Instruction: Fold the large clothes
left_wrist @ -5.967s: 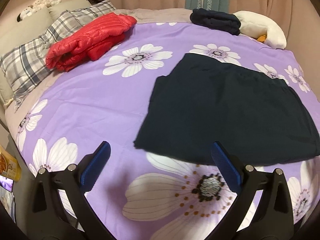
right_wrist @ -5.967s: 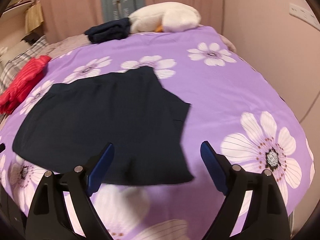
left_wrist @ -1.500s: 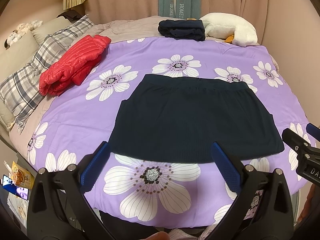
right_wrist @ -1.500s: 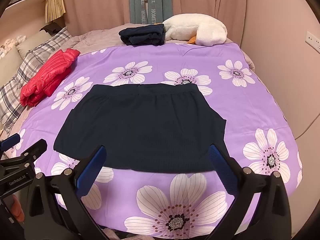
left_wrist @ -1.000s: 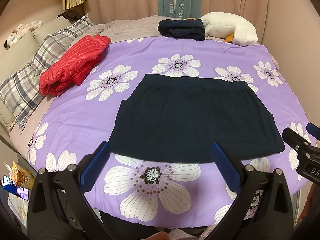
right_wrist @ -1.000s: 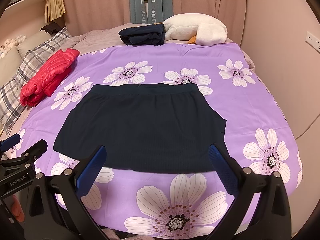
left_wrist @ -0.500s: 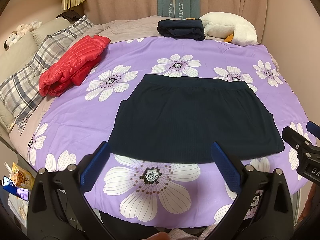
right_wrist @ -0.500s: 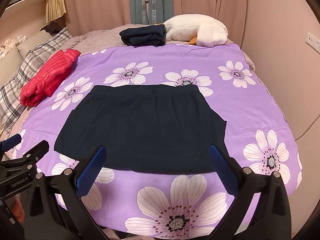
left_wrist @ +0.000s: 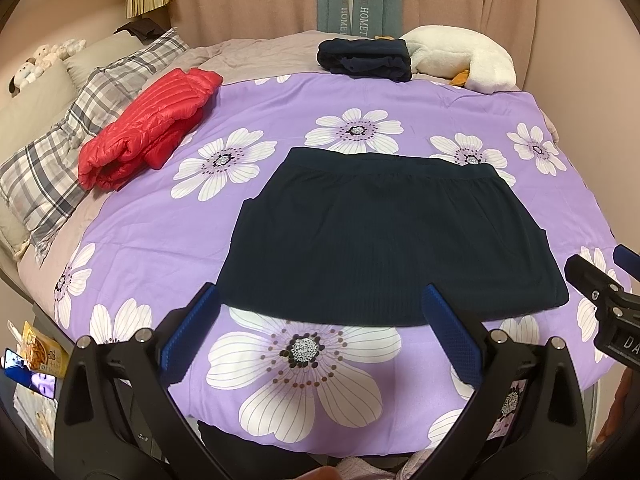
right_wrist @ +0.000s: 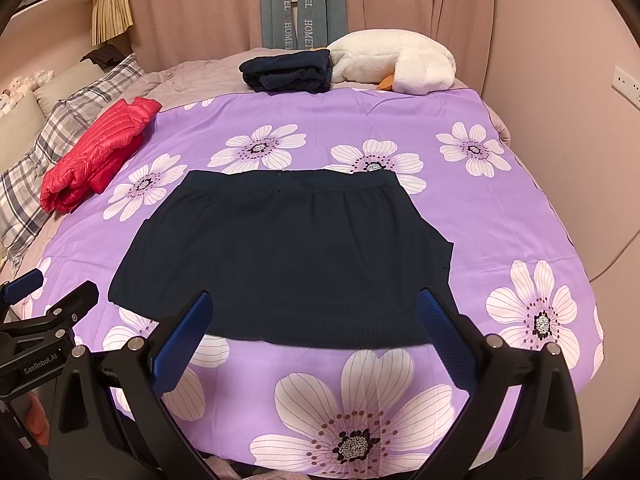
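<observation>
A dark navy skirt (left_wrist: 384, 236) lies spread flat in the middle of a purple bedspread printed with large white flowers (left_wrist: 168, 240), its gathered waistband at the far side and its hem toward the near edge of the bed (the fabric looks finely ribbed, with a small notch on each side seam). The left gripper (left_wrist: 320, 336) hangs over the near edge of the bed with its blue-padded jaws wide apart and nothing between them; the skirt's hem shows just beyond the fingertips, not touching them. The right gripper (right_wrist: 316, 332) sits in much the same pose, jaws spread and empty, the hem of the skirt just past its tips. Each gripper shows at the edge of the other's view, the two held side by side and apart. To the left of the skirt, well apart from it, a folded red puffer jacket (left_wrist: 148, 120) rests partly on the bedspread near a grey plaid pillow (left_wrist: 52, 160). At the far end of the bed a folded stack of dark navy clothes (left_wrist: 364, 58) lies just beside a white plush goose (left_wrist: 460, 58), in front of pink curtains (right_wrist: 400, 0). A wall socket (right_wrist: 626, 84) shows on the right wall in the right wrist view
</observation>
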A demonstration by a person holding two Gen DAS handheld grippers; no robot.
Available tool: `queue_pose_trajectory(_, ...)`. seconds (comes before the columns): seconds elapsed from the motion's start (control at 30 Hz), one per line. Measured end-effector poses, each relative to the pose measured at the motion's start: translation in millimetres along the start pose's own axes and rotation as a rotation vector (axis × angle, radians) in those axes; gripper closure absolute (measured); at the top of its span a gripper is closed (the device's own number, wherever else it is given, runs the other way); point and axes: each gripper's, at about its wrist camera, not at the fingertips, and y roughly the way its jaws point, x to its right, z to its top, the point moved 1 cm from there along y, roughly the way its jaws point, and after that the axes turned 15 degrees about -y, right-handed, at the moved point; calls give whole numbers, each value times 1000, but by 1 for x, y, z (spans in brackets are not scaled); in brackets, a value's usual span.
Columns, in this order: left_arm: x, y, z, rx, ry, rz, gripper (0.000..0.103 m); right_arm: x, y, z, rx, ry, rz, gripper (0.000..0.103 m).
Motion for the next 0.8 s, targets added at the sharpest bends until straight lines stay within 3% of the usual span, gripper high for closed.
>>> queue_pose_trajectory(0.8,-2,1,2,-2,0,0,2,-3,-1,2,3,-3,-3,1)
